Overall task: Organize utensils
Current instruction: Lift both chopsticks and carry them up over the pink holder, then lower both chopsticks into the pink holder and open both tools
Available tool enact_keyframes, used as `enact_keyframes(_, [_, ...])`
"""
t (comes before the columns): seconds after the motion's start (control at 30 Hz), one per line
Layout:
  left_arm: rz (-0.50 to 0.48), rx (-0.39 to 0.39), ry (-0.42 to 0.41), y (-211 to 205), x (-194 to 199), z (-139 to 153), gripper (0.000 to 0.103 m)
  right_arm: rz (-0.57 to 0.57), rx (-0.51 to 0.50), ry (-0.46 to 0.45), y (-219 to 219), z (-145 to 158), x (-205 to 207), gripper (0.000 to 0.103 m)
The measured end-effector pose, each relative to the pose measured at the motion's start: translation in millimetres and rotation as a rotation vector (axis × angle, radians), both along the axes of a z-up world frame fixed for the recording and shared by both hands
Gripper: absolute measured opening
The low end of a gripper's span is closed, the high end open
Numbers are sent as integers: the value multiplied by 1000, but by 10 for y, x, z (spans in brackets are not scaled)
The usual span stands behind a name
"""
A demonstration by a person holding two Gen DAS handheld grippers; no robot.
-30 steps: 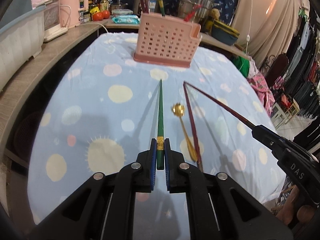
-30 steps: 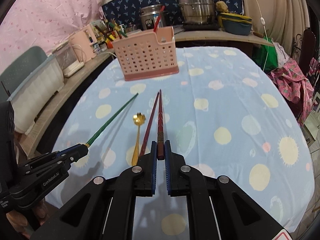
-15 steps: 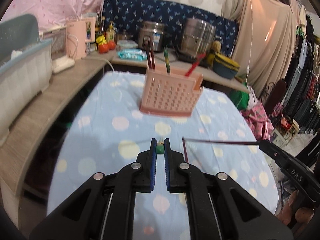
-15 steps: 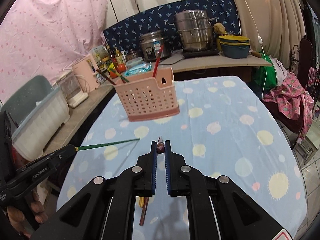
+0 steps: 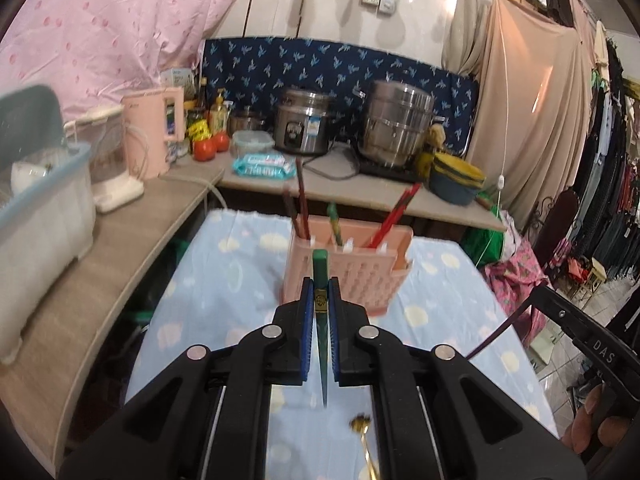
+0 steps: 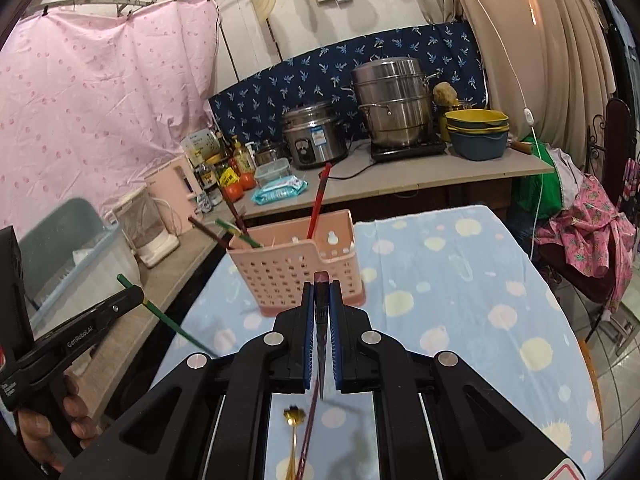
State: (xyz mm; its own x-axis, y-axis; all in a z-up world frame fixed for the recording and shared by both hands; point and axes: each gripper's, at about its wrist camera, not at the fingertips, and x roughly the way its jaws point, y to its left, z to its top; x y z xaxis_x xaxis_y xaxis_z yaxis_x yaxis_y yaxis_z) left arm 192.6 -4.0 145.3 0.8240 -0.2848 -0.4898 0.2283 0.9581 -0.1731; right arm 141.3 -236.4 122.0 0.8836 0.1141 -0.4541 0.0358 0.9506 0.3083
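Above the near end of the spotted tablecloth [image 6: 460, 280] I hold both tools aloft; my left gripper [image 5: 320, 312] is clamped on a green chopstick [image 5: 320, 276], its tip hanging down toward me; my right gripper [image 6: 321, 316] is pinched on a dark red chopstick [image 6: 321, 300]; beyond them, toward the far end, stands the pink perforated utensil holder [image 6: 296, 268] with chopsticks already in it; on the cloth near me lie a gold spoon [image 6: 294, 420] and another dark red chopstick [image 6: 306, 432].
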Motion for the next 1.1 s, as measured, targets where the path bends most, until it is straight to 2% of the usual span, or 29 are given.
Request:
enact_keyframes(0.43, [-13, -66, -185, -157, 493, 878, 7, -16, 19, -158, -141, 712, 611, 8])
enact_keyframes(0.63, [-13, -70, -267, -271, 684, 1212, 7, -34, -3, -231, -130, 1036, 831, 8])
enact_keyframes(0.83, [28, -48, -277, -256, 955, 1227, 7, -44, 1, -243, -151, 1093, 1116, 8])
enact_keyframes(1.1, [65, -20, -192, -187, 1279, 855, 7, -32, -7, -178, -79, 843, 1481, 8])
